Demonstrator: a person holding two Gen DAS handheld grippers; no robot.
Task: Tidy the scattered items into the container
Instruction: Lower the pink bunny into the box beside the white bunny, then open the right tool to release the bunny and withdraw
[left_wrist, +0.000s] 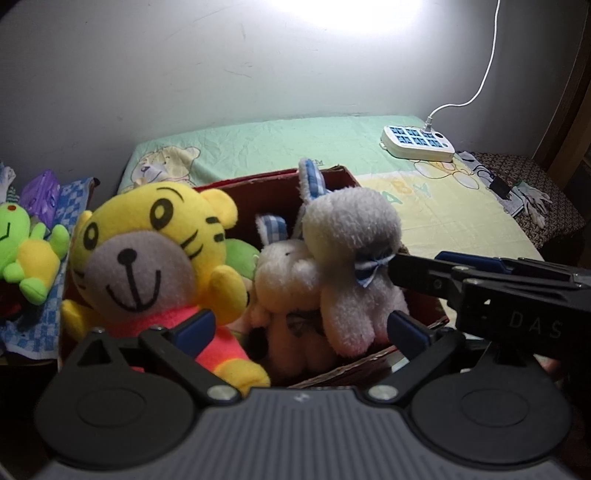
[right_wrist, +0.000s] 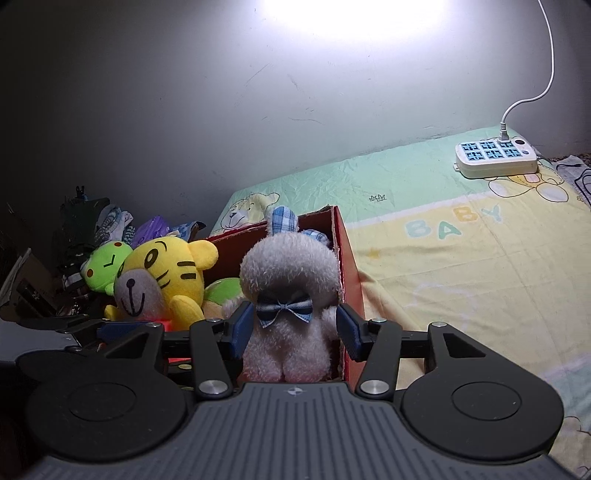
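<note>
Right wrist: "BABY" on bedsheet (right_wrist: 443, 236).

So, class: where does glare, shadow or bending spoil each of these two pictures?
Left wrist view: lamp glare whitens the wall at the top, and the corners go dark. Right wrist view: the same glare, the clutter at left lies in shadow, and the bed sheet edge bows with fisheye distortion.

A white power strip (right_wrist: 496, 157) with its cord (right_wrist: 532, 96) lies on the bedsheet (right_wrist: 461, 258).
</note>
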